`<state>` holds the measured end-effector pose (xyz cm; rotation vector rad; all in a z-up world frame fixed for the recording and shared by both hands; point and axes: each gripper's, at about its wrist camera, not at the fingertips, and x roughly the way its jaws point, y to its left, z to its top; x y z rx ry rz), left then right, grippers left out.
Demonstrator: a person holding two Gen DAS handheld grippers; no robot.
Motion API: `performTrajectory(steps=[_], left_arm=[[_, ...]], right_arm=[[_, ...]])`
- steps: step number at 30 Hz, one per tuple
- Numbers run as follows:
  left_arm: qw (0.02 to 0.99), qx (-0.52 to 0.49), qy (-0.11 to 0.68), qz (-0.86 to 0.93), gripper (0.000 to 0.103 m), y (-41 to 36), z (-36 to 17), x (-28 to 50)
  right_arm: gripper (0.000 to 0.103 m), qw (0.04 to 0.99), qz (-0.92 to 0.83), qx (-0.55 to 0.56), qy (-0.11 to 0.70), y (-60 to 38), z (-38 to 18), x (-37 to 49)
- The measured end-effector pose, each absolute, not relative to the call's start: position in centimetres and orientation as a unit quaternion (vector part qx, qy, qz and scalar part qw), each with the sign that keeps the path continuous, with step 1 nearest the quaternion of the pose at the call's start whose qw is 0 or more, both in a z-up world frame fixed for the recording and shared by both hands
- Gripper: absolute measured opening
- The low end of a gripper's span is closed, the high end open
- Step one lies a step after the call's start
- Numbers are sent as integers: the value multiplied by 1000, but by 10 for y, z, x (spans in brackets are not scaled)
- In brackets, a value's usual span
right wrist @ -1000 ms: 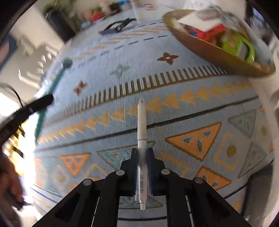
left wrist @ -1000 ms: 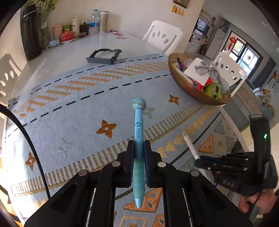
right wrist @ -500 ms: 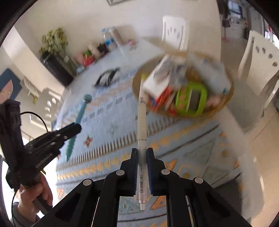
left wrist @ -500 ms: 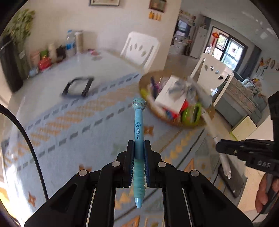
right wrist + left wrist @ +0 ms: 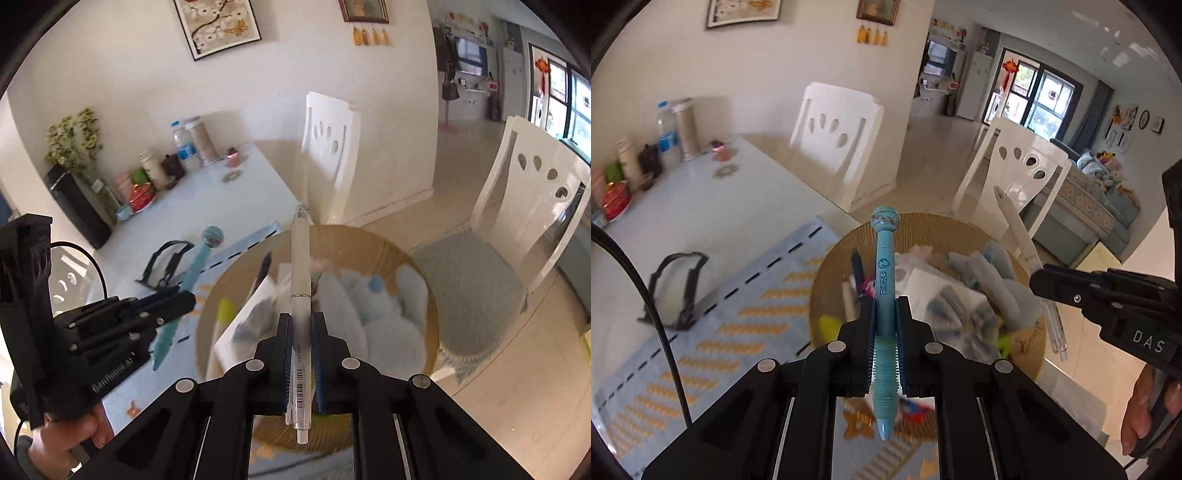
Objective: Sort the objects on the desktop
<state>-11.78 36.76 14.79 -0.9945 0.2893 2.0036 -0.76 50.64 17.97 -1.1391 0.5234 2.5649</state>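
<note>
Two pens over one basket (image 5: 424, 266): left gripper (image 5: 885, 317) clamps the blue pen (image 5: 885, 273), right gripper (image 5: 301, 325) the white pen (image 5: 300, 266).

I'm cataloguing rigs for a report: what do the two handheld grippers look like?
Both are matte black with silver screws and blue-ribbed pads. The left gripper bears pale lettering and trails a black cable; the right gripper reads "DAS".
</note>
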Motion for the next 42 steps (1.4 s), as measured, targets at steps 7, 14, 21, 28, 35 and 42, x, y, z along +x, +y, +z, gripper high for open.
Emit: performTrajectory(steps=[7, 14, 21, 28, 35, 42], left_arm=[[432, -469, 67, 767, 46, 371, 132, -141], [390, -484, 16, 783, 52, 305, 129, -123], [294, -506, 2, 811, 52, 214, 121, -95], [182, -503, 43, 844, 55, 139, 119, -65], [118, -522, 28, 845, 55, 66, 101, -45], [80, -528, 23, 845, 57, 28, 78, -26]], right_arm=[[32, 132, 869, -418, 231, 530, 167, -30], [44, 116, 871, -421, 225, 508, 168, 10], [45, 46, 864, -462, 196, 433, 153, 39], [52, -17, 849, -513, 125, 347, 119, 41], [53, -47, 835, -541, 88, 290, 83, 26], [54, -6, 831, -553, 53, 275, 53, 17]])
